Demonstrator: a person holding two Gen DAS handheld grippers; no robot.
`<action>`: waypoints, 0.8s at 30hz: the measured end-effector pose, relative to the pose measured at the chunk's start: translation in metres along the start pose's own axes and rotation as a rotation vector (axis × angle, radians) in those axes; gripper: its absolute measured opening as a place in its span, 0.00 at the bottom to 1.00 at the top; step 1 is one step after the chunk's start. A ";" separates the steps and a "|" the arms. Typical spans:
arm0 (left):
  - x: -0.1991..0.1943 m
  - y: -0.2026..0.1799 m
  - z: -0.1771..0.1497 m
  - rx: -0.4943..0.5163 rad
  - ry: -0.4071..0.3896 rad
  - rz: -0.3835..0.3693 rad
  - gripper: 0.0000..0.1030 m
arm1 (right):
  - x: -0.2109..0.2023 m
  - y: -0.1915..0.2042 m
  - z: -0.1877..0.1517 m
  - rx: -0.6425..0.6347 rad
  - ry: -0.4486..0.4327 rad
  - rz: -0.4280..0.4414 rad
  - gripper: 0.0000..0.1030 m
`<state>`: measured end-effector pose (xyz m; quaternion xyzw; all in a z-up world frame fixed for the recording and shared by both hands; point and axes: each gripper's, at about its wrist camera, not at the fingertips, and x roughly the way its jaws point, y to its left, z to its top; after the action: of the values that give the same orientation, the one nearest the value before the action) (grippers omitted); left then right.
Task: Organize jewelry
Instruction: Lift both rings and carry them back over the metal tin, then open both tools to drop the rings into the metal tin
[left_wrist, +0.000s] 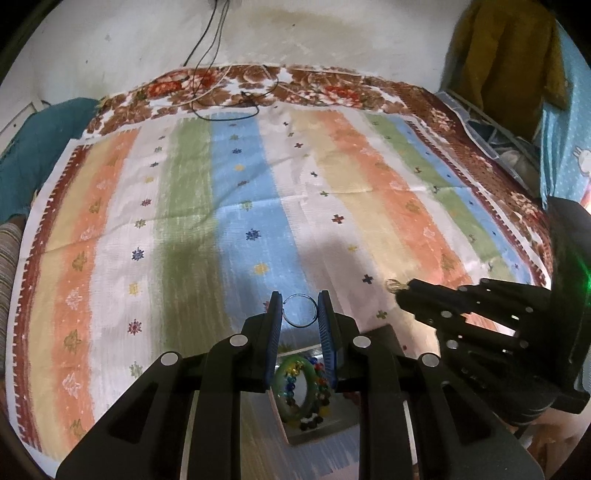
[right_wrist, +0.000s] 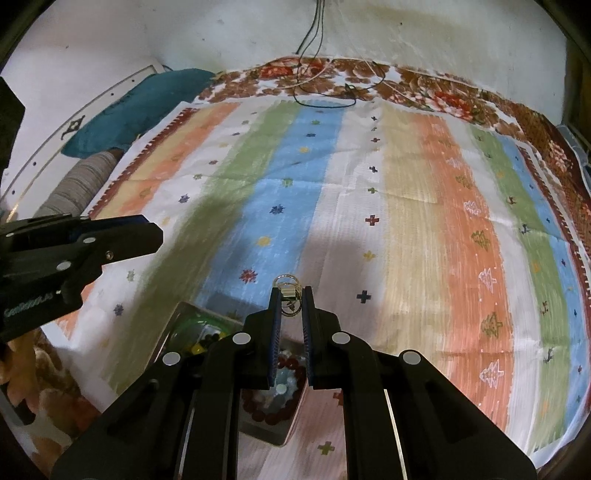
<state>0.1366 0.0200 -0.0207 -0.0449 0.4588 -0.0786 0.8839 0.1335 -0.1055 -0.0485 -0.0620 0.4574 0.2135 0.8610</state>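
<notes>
Left hand-held gripper (left_wrist: 300, 308) pinches a thin silver ring (left_wrist: 300, 311) between its tips, above a tray (left_wrist: 314, 430) holding a green bangle (left_wrist: 291, 384) and beads. Right hand-held gripper (right_wrist: 291, 295) clamps a gold earring cluster (right_wrist: 290, 291) over the striped cloth (right_wrist: 424, 221) on the bed.

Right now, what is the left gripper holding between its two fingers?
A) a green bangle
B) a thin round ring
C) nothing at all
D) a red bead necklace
B: the left gripper has a thin round ring pinched between its fingertips, held above the striped cloth, while the green bangle lies lower down in the box.
</notes>
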 end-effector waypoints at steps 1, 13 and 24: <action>-0.003 -0.002 -0.002 0.006 -0.004 -0.002 0.19 | -0.002 0.001 -0.001 -0.003 -0.002 0.003 0.12; -0.021 -0.013 -0.026 0.026 -0.019 -0.010 0.19 | -0.016 0.016 -0.023 -0.040 -0.005 0.032 0.12; -0.017 -0.019 -0.036 0.022 0.010 -0.018 0.19 | -0.016 0.024 -0.037 -0.047 0.025 0.058 0.12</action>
<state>0.0958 0.0040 -0.0252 -0.0388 0.4621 -0.0921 0.8812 0.0872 -0.1005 -0.0544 -0.0715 0.4646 0.2481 0.8471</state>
